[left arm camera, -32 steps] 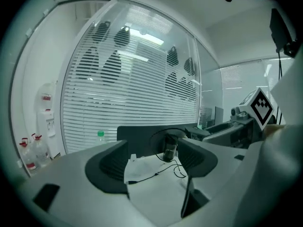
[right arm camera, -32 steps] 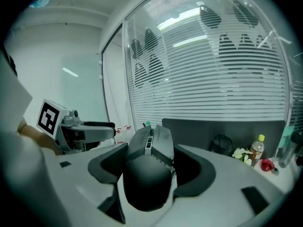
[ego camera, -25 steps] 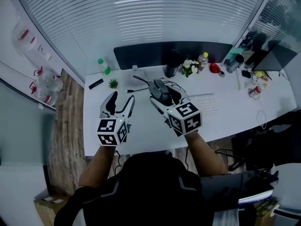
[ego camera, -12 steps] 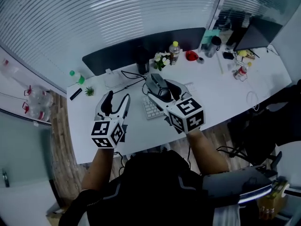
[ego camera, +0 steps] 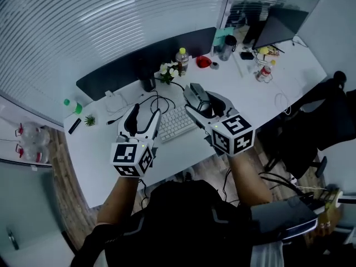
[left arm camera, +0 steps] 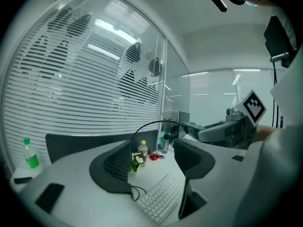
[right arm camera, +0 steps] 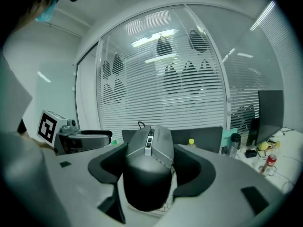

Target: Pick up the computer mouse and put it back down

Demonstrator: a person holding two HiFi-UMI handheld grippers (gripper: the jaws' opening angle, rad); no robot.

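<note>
Computer mouse (ego camera: 194, 92) — in right hand-held gripper (ego camera: 202, 102) — carried rightward across keyboard (ego camera: 173, 124).

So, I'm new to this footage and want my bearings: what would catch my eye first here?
The dark computer mouse stands out first, gripped by the right tool and apparently lifted above the white desk. Beside it the left tool hovers open and empty over the white keyboard. Slatted blinds fill the background.

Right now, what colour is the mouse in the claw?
The mouse is grey and black; clearest in the right gripper view.
</note>
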